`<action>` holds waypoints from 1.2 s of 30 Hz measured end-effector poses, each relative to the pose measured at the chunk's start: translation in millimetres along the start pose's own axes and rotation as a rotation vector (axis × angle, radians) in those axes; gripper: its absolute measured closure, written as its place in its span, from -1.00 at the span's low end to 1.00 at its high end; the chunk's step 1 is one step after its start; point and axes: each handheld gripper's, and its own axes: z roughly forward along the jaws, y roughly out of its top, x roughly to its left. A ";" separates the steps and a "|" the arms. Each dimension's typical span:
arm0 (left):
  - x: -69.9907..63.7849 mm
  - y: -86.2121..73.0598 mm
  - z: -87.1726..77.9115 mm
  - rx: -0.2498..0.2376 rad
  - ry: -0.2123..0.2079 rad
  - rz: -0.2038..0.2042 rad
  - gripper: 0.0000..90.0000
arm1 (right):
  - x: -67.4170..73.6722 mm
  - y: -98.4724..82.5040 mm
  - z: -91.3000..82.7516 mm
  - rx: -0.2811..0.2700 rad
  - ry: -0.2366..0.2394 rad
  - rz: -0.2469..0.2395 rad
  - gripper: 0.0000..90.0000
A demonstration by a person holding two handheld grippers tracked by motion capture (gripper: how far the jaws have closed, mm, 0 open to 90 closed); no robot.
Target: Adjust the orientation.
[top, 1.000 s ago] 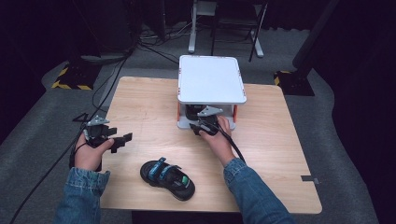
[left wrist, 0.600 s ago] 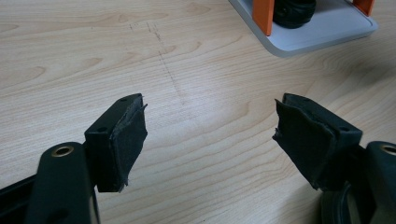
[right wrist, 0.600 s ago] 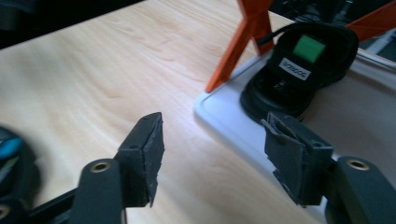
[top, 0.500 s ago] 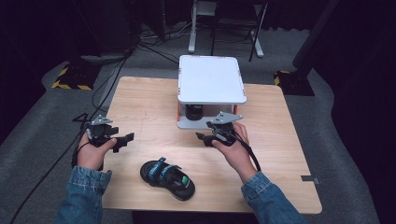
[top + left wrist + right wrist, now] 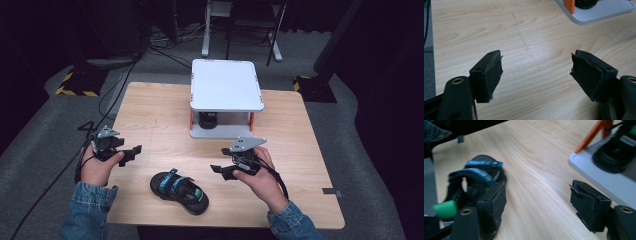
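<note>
The right gripper [image 5: 216, 170] is held above the table [image 5: 150, 110], a little in front of the shelf [image 5: 227, 85], with its jaws pointing to the person's left. The jaws are seen wide apart in the right gripper view, and nothing is between the pads [image 5: 499, 202]; they have just been opening. Only bare wood is found in the gap.

The sandal [image 5: 179, 188] is placed near this gripper, to the left of its jaws and slightly closer to the person, and it is not touched. In the right gripper view it is seen just behind the left jaw, with blue straps and a green part at one end. It lies flat on the table.

A second sandal [image 5: 208, 119] is seen on the lower level of the shelf, behind the right gripper and well apart from it. In the right gripper view it stands beside an orange post [image 5: 596, 132], beyond the right jaw.

The left gripper [image 5: 135, 150] is held by the left hand [image 5: 97, 167] at the left side of the table, with its jaws pointing to the right, toward the middle of the table. Its jaws are also wide open and nothing is held between them. The sandal on the table is in front of these jaws and nearer to the person, apart from them.
</note>
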 end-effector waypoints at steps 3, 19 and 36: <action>1.0 -1.1 -0.9 0.001 -0.005 -0.003 -0.45 | 10.6 1.4 2.4 0.028 0.047 -0.049 -0.24; 11.4 -23.4 -18.0 0.022 0.021 -0.033 -0.45 | 38.3 5.4 49.2 0.110 0.174 -0.091 -0.19; 20.9 -49.2 -40.9 0.032 0.066 -0.067 -0.45 | 50.1 2.5 98.7 0.229 0.249 -0.170 0.40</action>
